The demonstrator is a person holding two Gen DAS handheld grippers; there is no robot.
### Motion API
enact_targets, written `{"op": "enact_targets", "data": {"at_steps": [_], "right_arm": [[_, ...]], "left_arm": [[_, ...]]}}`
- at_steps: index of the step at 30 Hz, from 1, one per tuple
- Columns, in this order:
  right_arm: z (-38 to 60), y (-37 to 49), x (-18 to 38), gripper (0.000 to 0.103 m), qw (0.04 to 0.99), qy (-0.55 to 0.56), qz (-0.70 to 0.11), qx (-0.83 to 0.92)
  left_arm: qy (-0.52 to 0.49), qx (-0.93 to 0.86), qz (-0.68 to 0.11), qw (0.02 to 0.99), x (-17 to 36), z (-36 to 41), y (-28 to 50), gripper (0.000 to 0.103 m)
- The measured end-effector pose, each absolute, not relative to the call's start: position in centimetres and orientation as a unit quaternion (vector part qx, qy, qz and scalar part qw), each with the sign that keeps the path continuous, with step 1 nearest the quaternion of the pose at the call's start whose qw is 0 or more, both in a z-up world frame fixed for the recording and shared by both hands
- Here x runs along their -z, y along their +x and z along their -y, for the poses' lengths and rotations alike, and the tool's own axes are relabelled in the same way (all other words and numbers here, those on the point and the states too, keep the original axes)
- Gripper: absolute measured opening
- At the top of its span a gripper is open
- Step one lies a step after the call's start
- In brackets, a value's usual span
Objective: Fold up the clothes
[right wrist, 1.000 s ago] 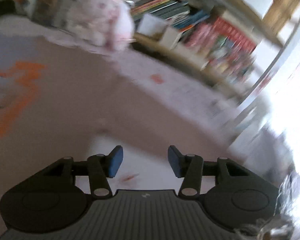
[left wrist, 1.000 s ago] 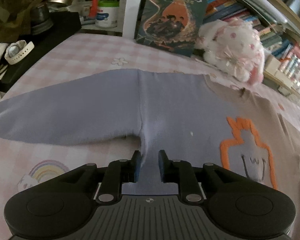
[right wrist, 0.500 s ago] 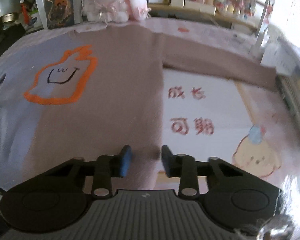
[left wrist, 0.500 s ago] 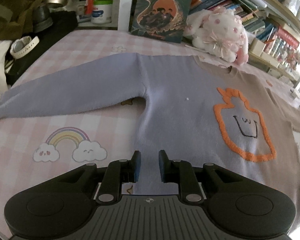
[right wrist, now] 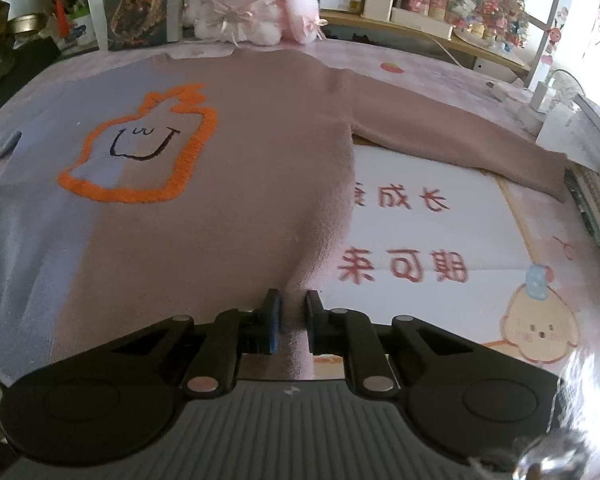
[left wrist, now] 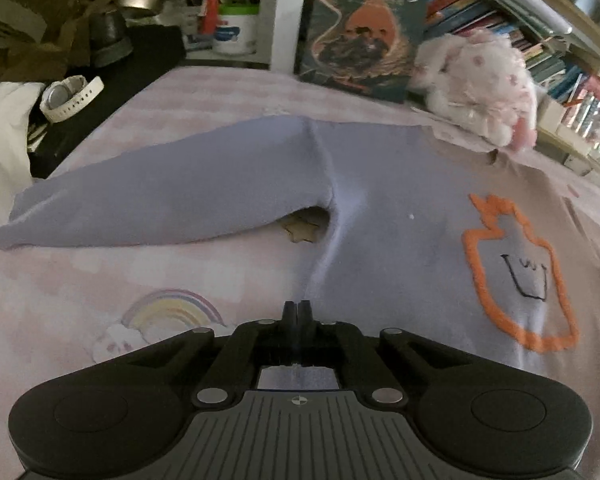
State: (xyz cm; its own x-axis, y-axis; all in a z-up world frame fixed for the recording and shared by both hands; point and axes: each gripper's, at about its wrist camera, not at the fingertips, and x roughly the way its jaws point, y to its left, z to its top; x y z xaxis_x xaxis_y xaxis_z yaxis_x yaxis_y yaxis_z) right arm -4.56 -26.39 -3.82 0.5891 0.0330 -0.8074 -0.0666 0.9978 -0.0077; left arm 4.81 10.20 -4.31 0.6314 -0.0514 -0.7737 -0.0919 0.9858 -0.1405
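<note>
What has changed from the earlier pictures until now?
The left gripper closed fully on the sweater hem, lifting a ridge. The right gripper narrowed around the brown side's edge; whether it grips is unclear. The plush toy stayed in place.
</note>
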Motion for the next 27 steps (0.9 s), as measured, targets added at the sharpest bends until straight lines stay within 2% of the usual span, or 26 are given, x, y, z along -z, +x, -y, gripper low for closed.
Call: {"op": "enact_targets", "data": {"at_steps": [7, 12, 27], "right_arm": [[24.3, -4.6, 3.8, 0.012, 0.891, -0.043, -0.45, -0.043], [25.9, -5.7, 3.8, 0.012, 0.89, -0.032, -0.454, -0.025], [26.7, -5.8, 3.9, 0.012, 0.895, -0.023, -0.445, -0.007]], "left_arm": [[-0.084, 0.033, -0.43, 0.898, 4.1, -9.9, 4.4, 0.006], [-0.025, 0.042, -0.426, 0.903, 4.3, -7.8, 4.3, 0.005], [-0.009, 0.056, -0.434, 0.899, 4.1, -5.9, 4.7, 0.005]]}}
